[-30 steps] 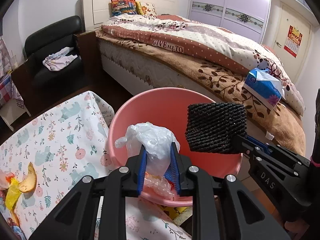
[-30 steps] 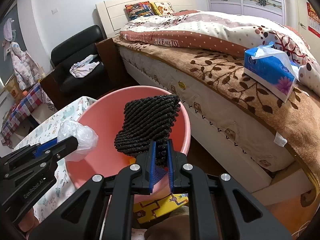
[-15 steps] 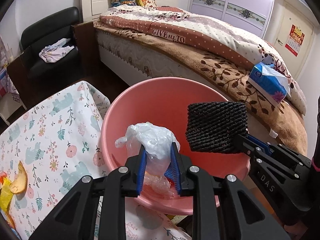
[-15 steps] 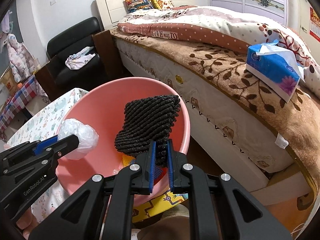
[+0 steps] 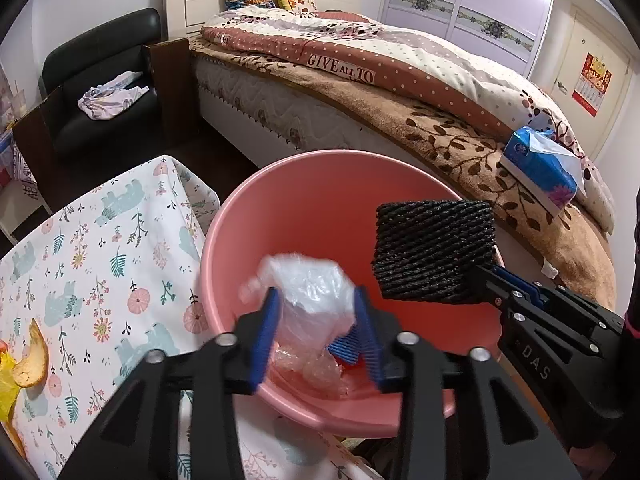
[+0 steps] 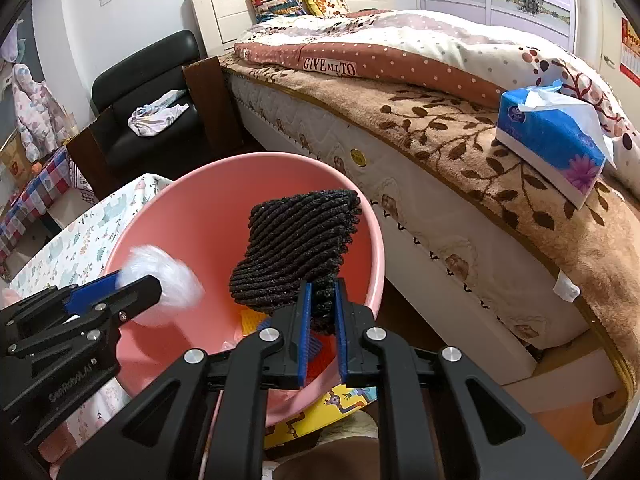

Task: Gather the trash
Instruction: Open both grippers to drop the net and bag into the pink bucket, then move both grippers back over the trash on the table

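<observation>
A pink plastic basin (image 5: pixel 320 184) (image 6: pixel 192 208) stands beside the bed with some trash at its bottom. My left gripper (image 5: pixel 316 304) is over the basin with its jaws spread; a crumpled clear plastic bag (image 5: pixel 310 284) sits blurred between them, and I cannot tell whether it still touches the pads. The bag also shows in the right wrist view (image 6: pixel 164 276). My right gripper (image 6: pixel 320 292) is shut on a black foam net sleeve (image 6: pixel 296 248) (image 5: pixel 434 252), held over the basin's right side.
A floral-cloth table (image 5: pixel 80 248) lies left of the basin, with a fruit peel (image 5: pixel 32 360) on it. The bed (image 5: pixel 400 92) runs behind, with a blue tissue pack (image 5: pixel 540 168) on it. A black armchair (image 5: pixel 100 80) stands at the back left.
My left gripper's jaws have spread apart and the plastic bag is blurred between them. Both grippers have moved further over the basin. The right gripper still holds the foam sleeve.
</observation>
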Demonstrator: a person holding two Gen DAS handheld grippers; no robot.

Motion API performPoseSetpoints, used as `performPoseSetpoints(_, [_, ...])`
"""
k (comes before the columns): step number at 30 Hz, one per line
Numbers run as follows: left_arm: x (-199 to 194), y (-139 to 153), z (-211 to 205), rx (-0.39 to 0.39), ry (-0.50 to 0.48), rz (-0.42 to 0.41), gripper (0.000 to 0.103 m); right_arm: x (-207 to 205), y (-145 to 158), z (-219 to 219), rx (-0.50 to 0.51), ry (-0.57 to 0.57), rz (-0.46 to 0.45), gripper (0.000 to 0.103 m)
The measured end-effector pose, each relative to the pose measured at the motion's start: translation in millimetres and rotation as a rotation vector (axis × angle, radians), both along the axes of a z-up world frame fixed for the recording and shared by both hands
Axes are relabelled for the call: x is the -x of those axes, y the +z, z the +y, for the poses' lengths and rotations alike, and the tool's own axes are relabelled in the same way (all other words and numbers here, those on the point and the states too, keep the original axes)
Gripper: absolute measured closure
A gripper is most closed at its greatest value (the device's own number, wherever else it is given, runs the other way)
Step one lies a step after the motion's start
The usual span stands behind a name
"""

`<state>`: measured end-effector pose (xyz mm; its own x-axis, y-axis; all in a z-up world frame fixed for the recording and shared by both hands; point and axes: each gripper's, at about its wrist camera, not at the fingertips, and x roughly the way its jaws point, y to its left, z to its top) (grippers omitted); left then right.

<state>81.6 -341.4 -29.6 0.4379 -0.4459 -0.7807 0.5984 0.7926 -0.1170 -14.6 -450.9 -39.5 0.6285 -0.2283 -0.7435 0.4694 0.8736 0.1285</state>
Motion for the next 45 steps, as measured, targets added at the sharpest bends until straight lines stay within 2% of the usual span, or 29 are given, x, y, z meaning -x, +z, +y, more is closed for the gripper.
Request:
performPoseSetpoints(4, [1.0,2.6,2.6,0.013,0.002,0.002,0.055,-1.8,0.0,-1.5,-0.014,0.004,0.0,0.087])
performPoseSetpoints(8, [2.1,6.3,7.2,0.021,0.01,-0.003,0.054,-0.4,1.5,-1.7,-0.022,0.011,-0.009,0.074])
performPoseSetpoints(11, [3.4,9.8,12.1,0.027,0.018,-0.007,0.054,1.8,3.4,1.3,-0.022,0.019,-0.013,0.07])
performPoseSetpoints(30, [25.9,45.5,62.0,0.073,0.07,-0.068,0.054,22.8,34.9,30.3,-0.02,0.061,-0.11,0.069])
performPoseSetpoints(45, [45.1,64.6,145.4,0.077,0.21,-0.122,0.054,27.5,55.2,97.9,-0.035,0.206,-0.208,0.07])
